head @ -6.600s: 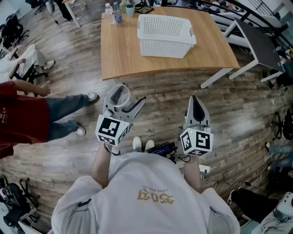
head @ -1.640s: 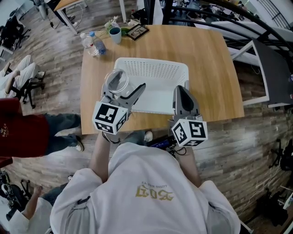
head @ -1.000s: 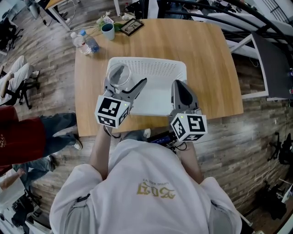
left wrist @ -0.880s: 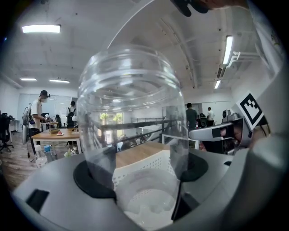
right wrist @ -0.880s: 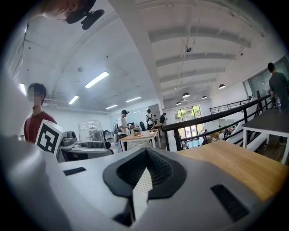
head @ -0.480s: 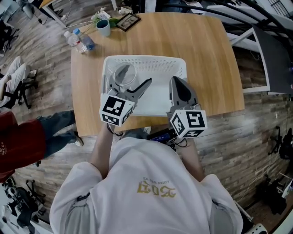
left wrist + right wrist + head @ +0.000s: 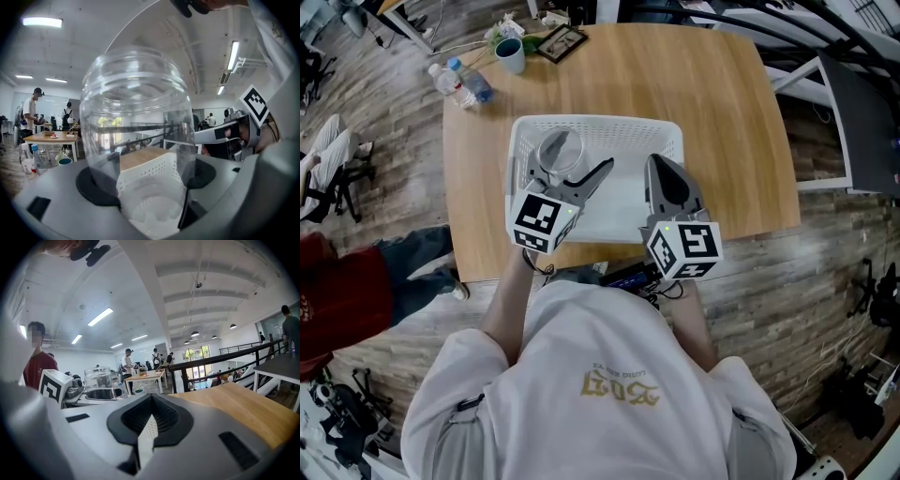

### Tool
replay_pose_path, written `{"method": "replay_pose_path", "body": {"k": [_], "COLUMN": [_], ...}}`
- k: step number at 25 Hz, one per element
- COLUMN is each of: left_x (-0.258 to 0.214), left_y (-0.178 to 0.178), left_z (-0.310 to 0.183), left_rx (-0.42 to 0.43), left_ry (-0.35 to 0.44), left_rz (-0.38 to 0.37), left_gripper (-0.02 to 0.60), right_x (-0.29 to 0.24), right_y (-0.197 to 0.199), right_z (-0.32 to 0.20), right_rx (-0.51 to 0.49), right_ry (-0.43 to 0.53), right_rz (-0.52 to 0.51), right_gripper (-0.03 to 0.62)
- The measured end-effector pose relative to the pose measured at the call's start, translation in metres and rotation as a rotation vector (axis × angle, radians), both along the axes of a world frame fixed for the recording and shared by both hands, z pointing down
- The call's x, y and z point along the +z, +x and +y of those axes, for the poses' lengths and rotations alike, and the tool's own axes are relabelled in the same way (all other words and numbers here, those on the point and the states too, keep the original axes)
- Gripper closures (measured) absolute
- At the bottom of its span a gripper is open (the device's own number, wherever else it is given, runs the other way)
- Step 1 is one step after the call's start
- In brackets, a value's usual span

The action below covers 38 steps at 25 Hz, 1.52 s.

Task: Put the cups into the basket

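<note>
A clear plastic cup stands upright between the jaws of my left gripper, which is shut on it. Gripper and cup hang over the left part of the white mesh basket on the wooden table. In the left gripper view the cup fills the middle, and the basket shows through its wall. My right gripper is shut and empty, over the basket's right front part. The right gripper view shows its jaws together, with the cup off to the left.
At the table's far left corner stand a green mug, plastic bottles and a picture frame. A seated person's legs are left of the table. A black table stands to the right.
The view has closed in on the table. Both grippers have come forward and a little down over the basket, the left one still carrying the cup.
</note>
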<state>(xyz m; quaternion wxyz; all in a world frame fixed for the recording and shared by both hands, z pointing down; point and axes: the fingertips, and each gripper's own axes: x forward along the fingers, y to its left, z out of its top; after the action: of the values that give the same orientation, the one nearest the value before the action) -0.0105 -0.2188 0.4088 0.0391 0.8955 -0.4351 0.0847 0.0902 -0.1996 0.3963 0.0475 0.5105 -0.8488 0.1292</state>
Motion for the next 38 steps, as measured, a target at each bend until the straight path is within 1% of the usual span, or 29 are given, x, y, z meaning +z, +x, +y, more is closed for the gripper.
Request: {"method": "replay_pose_path", "body": {"k": [5,14,19,27,33,38], "left_x": [0.013,0.039,0.051,0.068,0.082,0.091], "left_y": [0.005,0.005,0.007,0.011,0.012,0.010], "left_z": [-0.008,-0.014,-0.020,-0.021,-0.024,-0.023], "left_rx": [0.011,0.048,0.081,0.123,0.139,0.139], "left_ry": [0.001,-0.035,-0.049,-0.092,-0.120,-0.138], "left_rz": [-0.045,-0.067,-0.084,-0.098,-0.116,-0.139], "left_gripper": [0.209,0.209,0.209,0.209,0.209,0.209], "right_x": [0.004,0.019,0.028,0.046,0.058,0.066], "right_y": [-0.001,-0.009,-0.020,-0.026,-0.034,-0.037], "right_z": [-0.009,-0.020,-0.030,-0.042,-0.046,-0.051], "right_rx": [-0.005,-0.018,-0.041,-0.065,-0.100,-0.111], "right_ry": [-0.011,-0.061,-0.069,-0.123,-0.163,-0.185], "right_rz": [0.005,0.009,0.057,0.066,0.066,0.073], "right_gripper": [0.585,0.585,0.585,0.585,0.585,0.585]}}
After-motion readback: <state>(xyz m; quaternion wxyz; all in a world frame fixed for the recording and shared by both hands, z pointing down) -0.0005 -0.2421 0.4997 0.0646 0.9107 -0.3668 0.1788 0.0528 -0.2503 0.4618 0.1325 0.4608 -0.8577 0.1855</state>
